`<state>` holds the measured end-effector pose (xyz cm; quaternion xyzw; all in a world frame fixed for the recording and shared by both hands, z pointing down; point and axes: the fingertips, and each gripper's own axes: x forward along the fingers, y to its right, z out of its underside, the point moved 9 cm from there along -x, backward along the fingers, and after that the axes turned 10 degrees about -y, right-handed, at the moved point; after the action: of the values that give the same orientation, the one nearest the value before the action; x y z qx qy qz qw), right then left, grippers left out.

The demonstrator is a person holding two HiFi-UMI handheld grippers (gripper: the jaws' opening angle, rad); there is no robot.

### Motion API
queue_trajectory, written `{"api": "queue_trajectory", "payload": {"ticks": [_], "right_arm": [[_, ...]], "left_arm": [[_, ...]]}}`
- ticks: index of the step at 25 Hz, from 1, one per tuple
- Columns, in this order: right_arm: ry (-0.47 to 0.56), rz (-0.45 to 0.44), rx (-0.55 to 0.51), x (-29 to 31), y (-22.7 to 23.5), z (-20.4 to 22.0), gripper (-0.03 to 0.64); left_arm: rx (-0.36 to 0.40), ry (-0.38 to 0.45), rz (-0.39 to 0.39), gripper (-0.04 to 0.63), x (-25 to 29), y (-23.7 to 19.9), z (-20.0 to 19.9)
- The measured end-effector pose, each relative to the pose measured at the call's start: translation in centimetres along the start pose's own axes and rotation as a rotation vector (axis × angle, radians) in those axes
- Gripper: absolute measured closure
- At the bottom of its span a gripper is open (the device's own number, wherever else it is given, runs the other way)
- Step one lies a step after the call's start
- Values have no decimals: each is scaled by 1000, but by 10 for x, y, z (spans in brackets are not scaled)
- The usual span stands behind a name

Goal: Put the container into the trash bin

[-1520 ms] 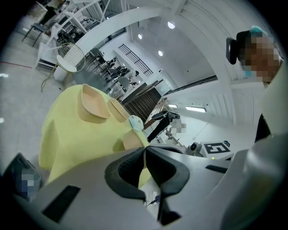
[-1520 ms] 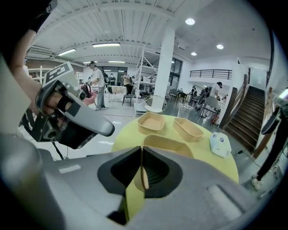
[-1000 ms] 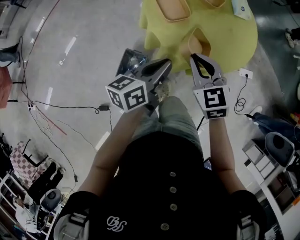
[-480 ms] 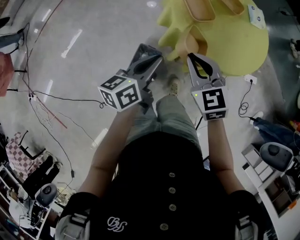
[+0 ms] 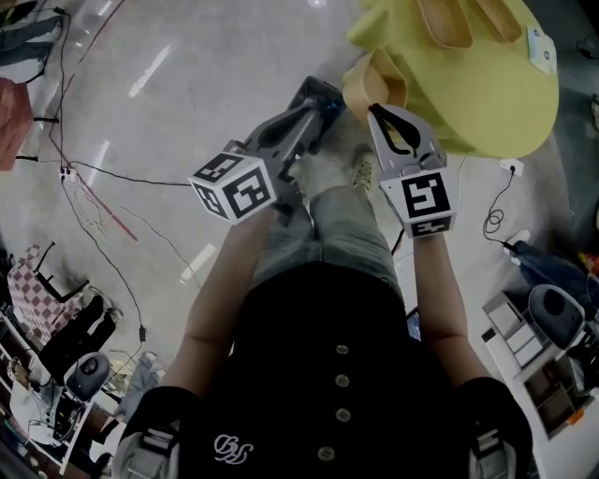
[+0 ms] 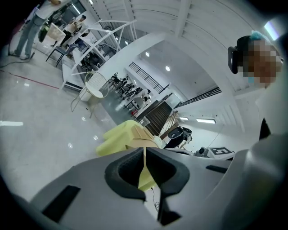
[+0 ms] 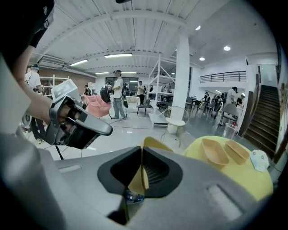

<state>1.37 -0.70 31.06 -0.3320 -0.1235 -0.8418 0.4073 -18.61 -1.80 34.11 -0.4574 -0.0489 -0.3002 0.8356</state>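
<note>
A tan, boat-shaped container (image 5: 371, 82) hangs by its thin rim from my right gripper (image 5: 374, 111), which is shut on it. In the right gripper view the container (image 7: 155, 144) rises above the closed jaws of the right gripper (image 7: 142, 152). The dark trash bin (image 5: 319, 96) stands on the floor by the yellow table (image 5: 487, 108), partly hidden under my left gripper (image 5: 321, 112). In the left gripper view the left gripper (image 6: 145, 152) is shut with nothing held. Through the right jaws' window a bluish bit of the bin (image 7: 133, 196) shows.
Two more tan containers (image 5: 445, 21) lie on the yellow table. Cables (image 5: 103, 178) trail across the grey floor at the left. Equipment and shelves (image 5: 538, 327) crowd the lower right. My own legs and feet (image 5: 328, 178) stand right behind the bin.
Both grippers and the held container have shifted left relative to the table, away from the other containers. The bin now lies directly under the left gripper's tips.
</note>
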Motion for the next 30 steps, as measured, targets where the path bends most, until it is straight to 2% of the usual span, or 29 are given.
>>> {"api": "queue_trajectory", "payload": {"ticks": [9, 17, 25, 30], "right_arm": [[-41, -64, -15, 34, -37, -7, 595], [-95, -88, 9, 57, -58, 10, 595], [-153, -127, 9, 77, -78, 25, 595], [-192, -163, 12, 91, -92, 38, 595]], "left_arm": [[-46, 17, -50, 572, -41, -36, 6], [-85, -33, -49, 572, -49, -59, 26], [-164, -67, -41, 572, -54, -78, 53], [-157, -134, -26, 572, -49, -86, 67]]}}
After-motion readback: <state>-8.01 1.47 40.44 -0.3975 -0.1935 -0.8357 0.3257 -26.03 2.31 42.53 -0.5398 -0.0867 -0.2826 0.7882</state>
